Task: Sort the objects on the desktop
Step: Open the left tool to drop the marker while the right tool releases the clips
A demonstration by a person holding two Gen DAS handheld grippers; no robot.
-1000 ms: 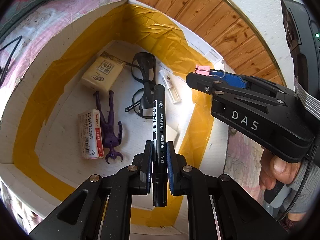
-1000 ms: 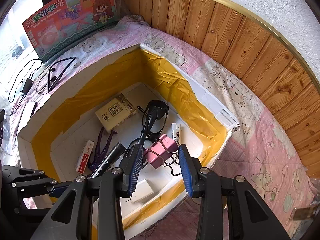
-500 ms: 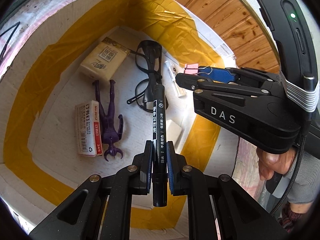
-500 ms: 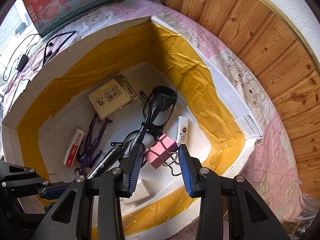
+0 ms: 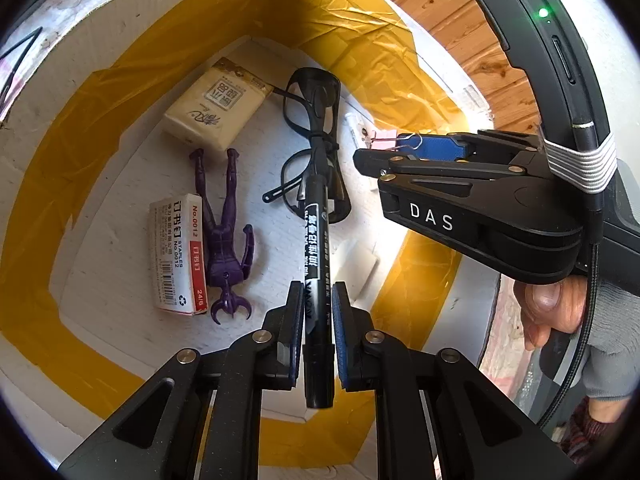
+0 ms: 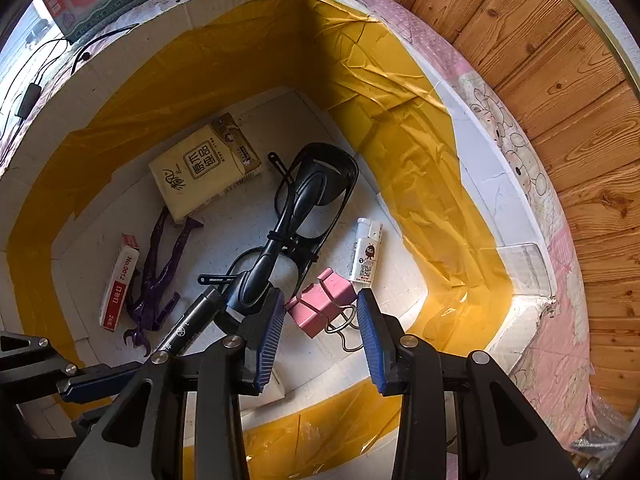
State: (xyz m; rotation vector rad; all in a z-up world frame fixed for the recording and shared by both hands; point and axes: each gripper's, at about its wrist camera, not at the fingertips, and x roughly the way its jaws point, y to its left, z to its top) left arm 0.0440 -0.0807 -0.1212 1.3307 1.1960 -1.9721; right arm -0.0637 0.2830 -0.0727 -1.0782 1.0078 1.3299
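Two handheld grippers point down into a white foam box (image 6: 492,168) lined with yellow tape. The left gripper (image 5: 316,304) has its jaws clamped on a black marker (image 5: 317,240), held above the box floor, where a tissue pack (image 5: 216,110), a staple box (image 5: 178,256), a purple figurine (image 5: 224,232), black glasses (image 6: 316,200) and a small white tube (image 6: 366,256) lie. The right gripper (image 6: 322,320) has its jaws partly apart around a pink binder clip (image 6: 320,300), but whether the pads touch the clip cannot be told.
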